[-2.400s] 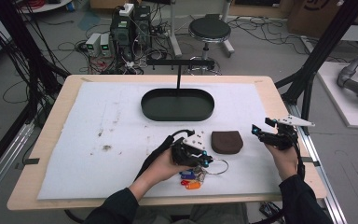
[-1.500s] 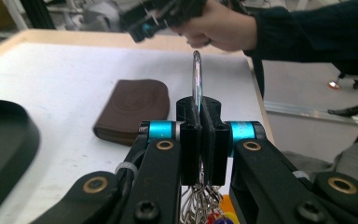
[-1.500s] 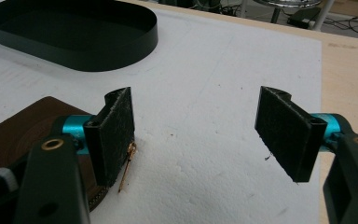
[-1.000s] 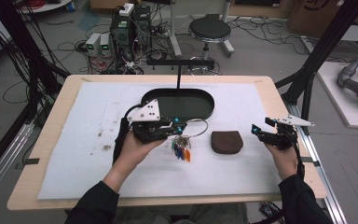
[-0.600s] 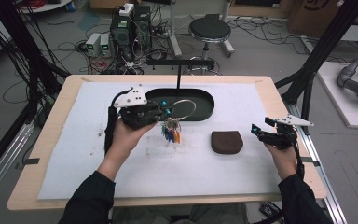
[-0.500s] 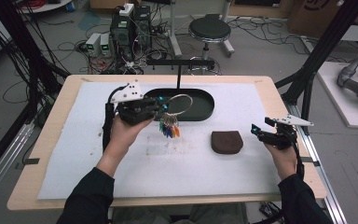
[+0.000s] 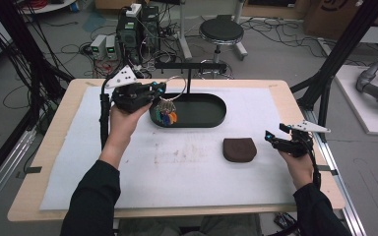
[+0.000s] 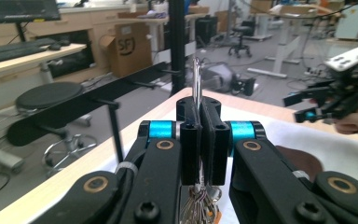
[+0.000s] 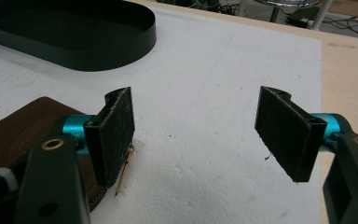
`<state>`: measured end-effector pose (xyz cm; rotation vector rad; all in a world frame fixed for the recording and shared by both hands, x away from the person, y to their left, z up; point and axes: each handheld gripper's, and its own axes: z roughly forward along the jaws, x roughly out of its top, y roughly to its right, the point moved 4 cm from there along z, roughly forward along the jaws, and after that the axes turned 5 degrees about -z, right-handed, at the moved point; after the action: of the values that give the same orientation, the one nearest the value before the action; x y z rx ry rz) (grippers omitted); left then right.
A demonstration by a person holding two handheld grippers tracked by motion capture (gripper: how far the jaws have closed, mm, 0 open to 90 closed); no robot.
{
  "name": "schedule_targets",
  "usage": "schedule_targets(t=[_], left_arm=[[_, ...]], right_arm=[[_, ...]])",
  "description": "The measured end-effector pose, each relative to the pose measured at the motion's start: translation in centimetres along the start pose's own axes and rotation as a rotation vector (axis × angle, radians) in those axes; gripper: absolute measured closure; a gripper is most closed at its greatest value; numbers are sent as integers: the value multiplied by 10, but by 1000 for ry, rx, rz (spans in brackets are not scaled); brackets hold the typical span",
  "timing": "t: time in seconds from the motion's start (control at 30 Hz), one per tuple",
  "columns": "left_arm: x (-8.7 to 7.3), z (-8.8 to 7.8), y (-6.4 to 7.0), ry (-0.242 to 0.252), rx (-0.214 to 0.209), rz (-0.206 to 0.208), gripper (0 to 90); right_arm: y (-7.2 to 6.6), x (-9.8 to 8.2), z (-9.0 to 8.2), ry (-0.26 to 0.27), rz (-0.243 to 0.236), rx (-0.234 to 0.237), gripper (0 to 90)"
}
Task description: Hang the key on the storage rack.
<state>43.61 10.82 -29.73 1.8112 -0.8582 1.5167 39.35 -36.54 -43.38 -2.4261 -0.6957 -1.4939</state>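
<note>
Keys [image 7: 167,116] hang as a bunch from a thin wire ring [image 7: 175,88], and that ring is what the left gripper [image 7: 155,91] has pinched. In the left gripper view the jaws are pressed flat together w/ the ring [image 8: 196,81] standing up edge-on out of the seam, keys [image 8: 198,208] dangling below the pads. So the load sits directly under the jaws, long axis vertical, free to swing.

Key relation for the next move, as I read it: ring vs. the black stand's crossbar [image 7: 191,65]. Bar runs left-right above the far edge of the oval tray [image 7: 212,116], on a post [image 7: 188,81] rising from the tray. Ring is just left of the post and a bit below/near side of the bar; in the left gripper view the bar [image 8: 93,98] w/ its short pegs lies ahead and left of the jaws. Ring plane looks roughly in line w/ the gripper axis, so it prob. needs to be brought onto a peg end-on. Which peg it's aimed at, can't tell.

Keys hang over the tray's left end, not touching it as far as I can see.

Right gripper [image 7: 274,137] is well apart, near the table's right edge, jaws wide open w/ nothing between them, beside the brown pouch [image 7: 239,149]. Left hand is clearly the nearer one.
</note>
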Motion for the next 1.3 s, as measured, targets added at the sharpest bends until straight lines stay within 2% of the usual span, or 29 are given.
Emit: schedule_targets(t=[0.1,0.33,0.43,0.6,0.7,0.83,0.93,1.3], left_arm=[[4,2,-9,12,21,-6,865],[5,7,-28,-4,55,-27,865],[2,10,-39,-2,78,-48,865],[-10,18,-55,-40,118,-82,865],[-16,21,-60,-61,134,-91,865],[-21,22,-68,-51,150,-136,865],[-24,23,-73,-59,161,-150,865],[-33,27,-81,-77,191,-187,865]], right_arm=[[0,0,0,1,1,-2,290],[1,0,0,3,0,-3,289],[1,0,0,3,1,-2,290],[1,0,1,0,3,2,290],[0,0,1,-1,-6,0,290],[-2,0,3,-7,-20,4,290],[-3,0,3,-12,-32,5,290],[-3,0,2,-7,-20,9,290]])
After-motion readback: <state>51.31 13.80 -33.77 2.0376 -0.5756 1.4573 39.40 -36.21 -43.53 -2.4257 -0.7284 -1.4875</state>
